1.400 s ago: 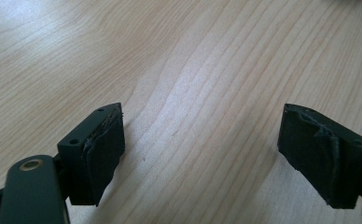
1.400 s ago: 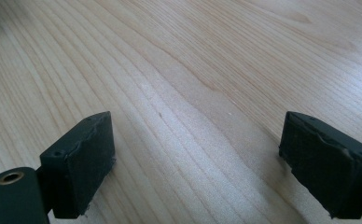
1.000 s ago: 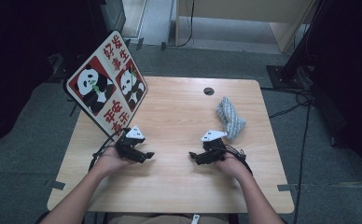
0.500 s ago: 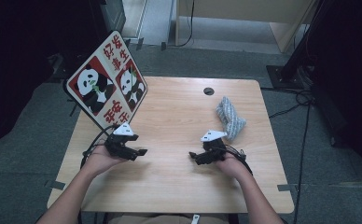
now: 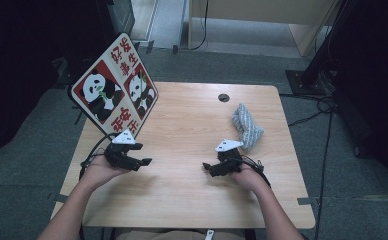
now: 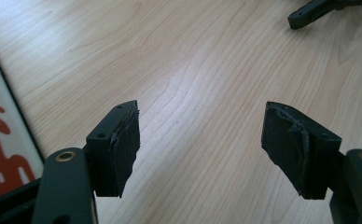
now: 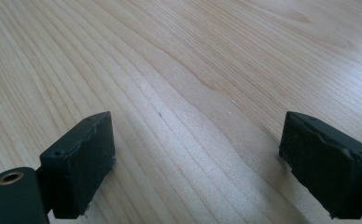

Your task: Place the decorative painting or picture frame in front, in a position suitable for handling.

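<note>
My left gripper [image 5: 143,161] hovers just over the wooden table [image 5: 182,115] at its left side, beside the lower corner of a red panda sign [image 5: 114,90]. Its jaws have just been closing a little and stand open with nothing between them [image 6: 200,140]. The sign's edge [image 6: 2,144] lies at the left of the left gripper view. My right gripper [image 5: 208,167] rests low at the table's right centre and points left. It is open over bare wood [image 7: 195,154]. A crumpled grey cloth [image 5: 247,125] lies just behind the right gripper.
The panda sign leans tilted over the table's back left corner. A round cable hole [image 5: 224,97] sits near the back edge. The right gripper's jaw tip [image 6: 309,11] shows at the top right of the left gripper view. Dark floor and cables surround the table.
My left gripper has lifted slightly and shifted left toward the panda sign. The right gripper has stayed where it was.
</note>
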### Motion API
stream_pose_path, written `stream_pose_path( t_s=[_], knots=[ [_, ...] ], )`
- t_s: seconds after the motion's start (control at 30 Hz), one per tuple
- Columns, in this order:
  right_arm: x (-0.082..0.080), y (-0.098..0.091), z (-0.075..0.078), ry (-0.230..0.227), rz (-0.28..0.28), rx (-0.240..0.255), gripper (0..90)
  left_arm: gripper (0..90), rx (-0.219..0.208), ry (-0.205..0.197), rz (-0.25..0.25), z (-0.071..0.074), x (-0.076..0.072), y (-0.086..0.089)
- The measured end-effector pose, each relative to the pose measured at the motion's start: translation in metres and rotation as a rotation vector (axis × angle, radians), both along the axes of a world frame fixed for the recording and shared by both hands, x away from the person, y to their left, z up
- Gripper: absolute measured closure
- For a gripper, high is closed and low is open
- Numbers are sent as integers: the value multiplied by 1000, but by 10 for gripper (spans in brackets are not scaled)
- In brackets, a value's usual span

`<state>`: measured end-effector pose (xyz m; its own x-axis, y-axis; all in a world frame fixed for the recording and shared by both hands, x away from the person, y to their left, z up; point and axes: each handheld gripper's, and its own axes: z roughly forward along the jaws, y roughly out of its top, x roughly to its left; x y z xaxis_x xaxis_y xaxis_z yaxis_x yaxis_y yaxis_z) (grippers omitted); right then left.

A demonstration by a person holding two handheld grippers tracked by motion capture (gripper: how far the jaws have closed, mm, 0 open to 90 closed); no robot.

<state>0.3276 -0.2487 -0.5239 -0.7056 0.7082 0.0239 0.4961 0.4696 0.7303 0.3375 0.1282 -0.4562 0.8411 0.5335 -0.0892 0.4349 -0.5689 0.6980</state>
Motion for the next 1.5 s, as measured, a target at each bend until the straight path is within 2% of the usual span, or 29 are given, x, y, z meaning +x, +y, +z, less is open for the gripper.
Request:
stream_pose_path(
  t_s=[0.2,0.73,1.1,1.5],
  knots=[
    [0,0,0,-1,-2,0,102,342,-11,19,35,6,0,13],
    [-1,0,0,0,-8,-1,102,377,-60,0,88,22,-3,50],
    [-1,0,0,0,-8,-1,102,387,-92,10,120,25,-4,73],
    [-1,0,0,1,-10,-2,101,387,-137,0,169,30,-5,95]
  ],
)
